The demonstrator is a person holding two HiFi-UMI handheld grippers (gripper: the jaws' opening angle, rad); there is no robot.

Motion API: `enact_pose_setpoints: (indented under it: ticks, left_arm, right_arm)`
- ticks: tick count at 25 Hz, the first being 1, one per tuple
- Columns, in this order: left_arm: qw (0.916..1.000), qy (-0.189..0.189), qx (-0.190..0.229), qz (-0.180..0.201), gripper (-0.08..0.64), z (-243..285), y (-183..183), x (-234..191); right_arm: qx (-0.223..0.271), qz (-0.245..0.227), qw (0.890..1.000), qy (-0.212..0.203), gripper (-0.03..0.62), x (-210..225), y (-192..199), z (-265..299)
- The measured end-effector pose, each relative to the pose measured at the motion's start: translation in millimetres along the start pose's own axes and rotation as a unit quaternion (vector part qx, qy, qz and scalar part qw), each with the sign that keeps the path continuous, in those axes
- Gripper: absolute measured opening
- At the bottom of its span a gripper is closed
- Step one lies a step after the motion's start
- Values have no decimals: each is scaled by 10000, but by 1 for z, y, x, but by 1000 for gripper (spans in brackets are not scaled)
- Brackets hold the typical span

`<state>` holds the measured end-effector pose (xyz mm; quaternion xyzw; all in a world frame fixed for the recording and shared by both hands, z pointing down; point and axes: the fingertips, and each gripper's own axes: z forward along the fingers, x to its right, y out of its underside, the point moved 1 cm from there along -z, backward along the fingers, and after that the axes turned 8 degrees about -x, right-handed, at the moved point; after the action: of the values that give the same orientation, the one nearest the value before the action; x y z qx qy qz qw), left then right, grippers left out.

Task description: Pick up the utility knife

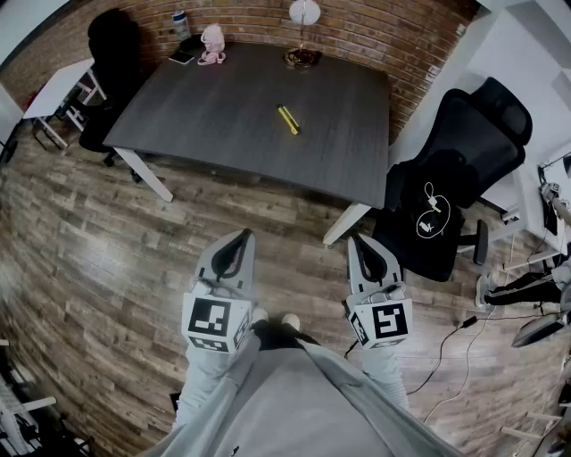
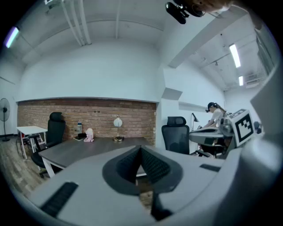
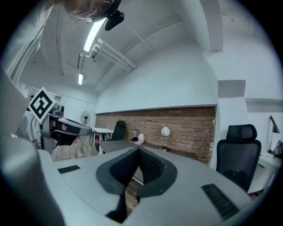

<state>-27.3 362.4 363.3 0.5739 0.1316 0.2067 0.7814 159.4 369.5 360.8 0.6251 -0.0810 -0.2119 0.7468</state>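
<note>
A yellow utility knife [image 1: 288,120] lies on the dark grey table [image 1: 223,116], right of its middle, far ahead of both grippers. My left gripper [image 1: 243,236] hangs over the wooden floor well short of the table's near edge, its jaws shut with nothing between them. To its right my right gripper [image 1: 359,241] is held level, also shut and empty. In the left gripper view [image 2: 140,149] and the right gripper view [image 3: 139,150] the ribbed pads meet at their tips. The knife cannot be made out in either gripper view.
A black office chair [image 1: 451,192] with a white cable on its seat stands at the table's right corner. Another black chair [image 1: 111,62] and a white side table [image 1: 55,89] are at far left. A lamp [image 1: 303,27], pink item [image 1: 212,45] and bottle [image 1: 181,22] line the brick wall.
</note>
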Motion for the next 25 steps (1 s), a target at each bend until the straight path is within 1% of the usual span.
enact_pose_setpoints:
  ticks: [9,15,20,25]
  left_arm:
    - [9997,-218,38,-58,20,-8,5,6]
    - [9996,-256,17,-96,20,-4,7,9]
    - [9996,-228,-36,-147,20,19,11,-4]
    - [9996,-209,-67,-192,20,53,7,-43]
  right_arm:
    - [163,154,9997,-56,17,3,3,-14]
    - [104,260,9995,-119,17,8,8,-12]
    - [48,327,9993,-198,17,12,12,16]
    - [-7,333,9992,-217,17,16,5,69]
